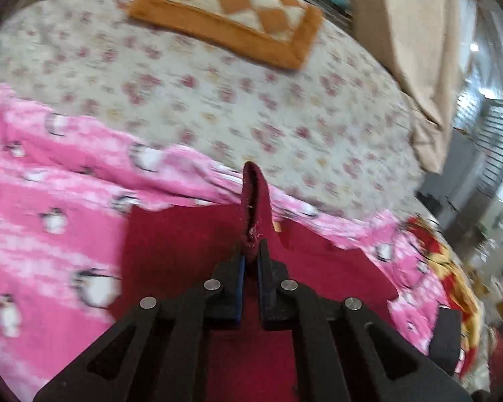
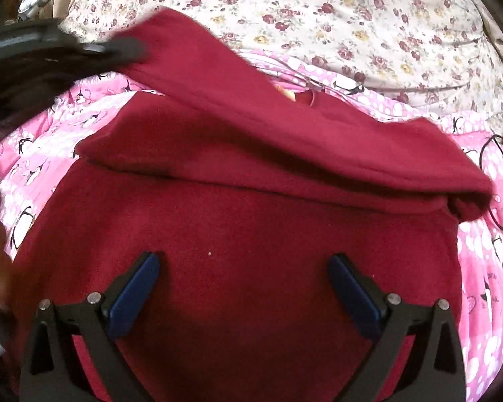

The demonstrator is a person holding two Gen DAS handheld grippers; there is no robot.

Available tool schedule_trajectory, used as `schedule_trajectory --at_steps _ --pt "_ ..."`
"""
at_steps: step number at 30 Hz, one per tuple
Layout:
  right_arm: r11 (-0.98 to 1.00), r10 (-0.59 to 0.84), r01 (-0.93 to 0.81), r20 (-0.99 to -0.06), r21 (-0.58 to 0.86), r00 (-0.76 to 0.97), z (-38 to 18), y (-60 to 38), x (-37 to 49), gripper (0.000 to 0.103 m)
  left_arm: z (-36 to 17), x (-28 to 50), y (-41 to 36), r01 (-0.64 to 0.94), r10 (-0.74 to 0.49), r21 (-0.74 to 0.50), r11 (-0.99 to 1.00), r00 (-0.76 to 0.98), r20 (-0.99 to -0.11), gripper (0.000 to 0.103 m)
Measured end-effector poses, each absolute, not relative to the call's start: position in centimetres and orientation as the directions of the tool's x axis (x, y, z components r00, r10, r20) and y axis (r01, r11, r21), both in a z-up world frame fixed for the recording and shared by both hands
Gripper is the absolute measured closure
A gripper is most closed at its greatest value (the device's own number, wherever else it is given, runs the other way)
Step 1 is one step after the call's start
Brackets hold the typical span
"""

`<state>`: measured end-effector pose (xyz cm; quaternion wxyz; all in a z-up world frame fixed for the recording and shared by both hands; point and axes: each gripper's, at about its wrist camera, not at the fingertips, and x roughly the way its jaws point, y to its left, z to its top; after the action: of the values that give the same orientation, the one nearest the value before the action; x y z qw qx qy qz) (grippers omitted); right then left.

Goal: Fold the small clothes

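We pinch red garment (image 1: 191, 234) edge w/ left gripper (image 1: 250, 254); right gripper (image 2: 244, 261) hangs spread wide above it. Pink penguin blanket (image 1: 50, 181) underneath, orange checked cushion (image 1: 231, 10) beyond.

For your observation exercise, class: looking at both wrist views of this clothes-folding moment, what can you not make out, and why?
- Red garment: its near part is cut off by the bottom edge in both views, so its type is unclear.
- Left gripper: blurred in the right wrist view.
- Pink blanket: penguin prints smeared by motion blur in the left wrist view.
- Room at right: distorted in the left wrist view.
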<state>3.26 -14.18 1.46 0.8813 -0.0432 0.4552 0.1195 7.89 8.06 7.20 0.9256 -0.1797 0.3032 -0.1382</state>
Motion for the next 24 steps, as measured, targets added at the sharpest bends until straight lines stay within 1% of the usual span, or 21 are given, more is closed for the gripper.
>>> schedule_trajectory --at_steps 2,4,8,10,12,13,14,15,17,18,19,20,21,22,23,24 --pt "0.968 0.170 -0.250 -0.812 0.031 0.558 1.5 -14.2 3.3 0.000 6.2 8.5 9.3 0.092 -0.338 -0.427 0.900 0.764 -0.549 0.103" --pt "0.968 0.170 -0.251 -0.812 0.031 0.558 1.5 -14.2 3.3 0.000 4.7 9.3 9.5 0.030 -0.302 -0.415 0.909 0.734 -0.608 0.103" --pt "0.967 0.172 -0.252 -0.814 0.033 0.555 1.5 -14.3 3.3 0.000 2.1 10.4 9.1 -0.038 -0.271 -0.394 0.918 0.665 -0.696 0.103" --pt "0.965 0.184 -0.256 -0.822 0.048 0.539 1.7 -14.5 3.4 0.001 1.3 10.3 9.5 -0.075 -0.262 -0.395 0.916 0.636 -0.726 0.103" --pt "0.967 0.191 -0.245 -0.826 0.066 0.530 2.5 -15.2 3.5 0.006 1.2 9.9 10.4 -0.108 -0.266 -0.425 0.899 0.636 -0.724 0.103" --pt "0.970 0.191 -0.232 -0.819 0.073 0.541 3.2 -15.8 3.6 0.014 1.4 9.7 10.9 -0.125 -0.258 -0.434 0.892 0.647 -0.718 0.103" --pt "0.973 0.196 -0.214 -0.796 0.086 0.573 4.4 -16.8 3.7 0.019 1.8 9.4 11.4 -0.148 -0.230 -0.429 0.891 0.667 -0.709 0.103" --pt "0.976 0.192 -0.202 -0.776 0.085 0.601 5.2 -17.5 3.7 0.019 2.4 9.0 11.8 -0.176 -0.179 -0.407 0.897 0.696 -0.696 0.103" --pt "0.990 0.117 -0.141 -0.710 0.024 0.694 7.5 -19.5 4.3 0.019 3.7 8.3 12.1 -0.207 -0.093 -0.362 0.909 0.745 -0.660 0.103" --pt "0.994 0.076 -0.110 -0.680 -0.007 0.730 8.4 -20.6 4.7 0.021 4.2 7.9 11.8 -0.202 -0.071 -0.348 0.915 0.770 -0.634 0.103" --pt "0.997 0.041 -0.079 -0.659 -0.028 0.751 8.8 -21.9 5.5 0.032 4.6 7.9 11.3 -0.185 -0.067 -0.331 0.925 0.781 -0.621 0.103" --pt "0.997 0.032 -0.068 -0.665 -0.029 0.746 8.7 -23.0 6.5 0.051 4.7 8.3 10.1 -0.137 -0.084 -0.302 0.943 0.782 -0.618 0.103" --pt "0.998 0.035 -0.065 -0.704 -0.016 0.709 7.8 -24.3 8.1 0.061 4.5 8.8 9.3 -0.099 -0.109 -0.289 0.952 0.773 -0.625 0.103" --pt "0.998 0.036 -0.059 -0.741 -0.005 0.671 6.8 -25.1 9.3 0.081 4.0 9.4 8.3 -0.058 -0.137 -0.273 0.960 0.752 -0.644 0.103" --pt "0.999 0.035 -0.043 -0.790 0.012 0.612 5.2 -26.1 10.4 0.086 3.3 10.1 7.2 -0.025 -0.153 -0.248 0.969 0.724 -0.672 0.103" --pt "0.998 0.065 -0.048 -0.838 0.046 0.542 3.3 -26.8 11.4 0.087 2.0 11.0 6.1 -0.010 -0.132 -0.188 0.982 0.673 -0.728 0.103"
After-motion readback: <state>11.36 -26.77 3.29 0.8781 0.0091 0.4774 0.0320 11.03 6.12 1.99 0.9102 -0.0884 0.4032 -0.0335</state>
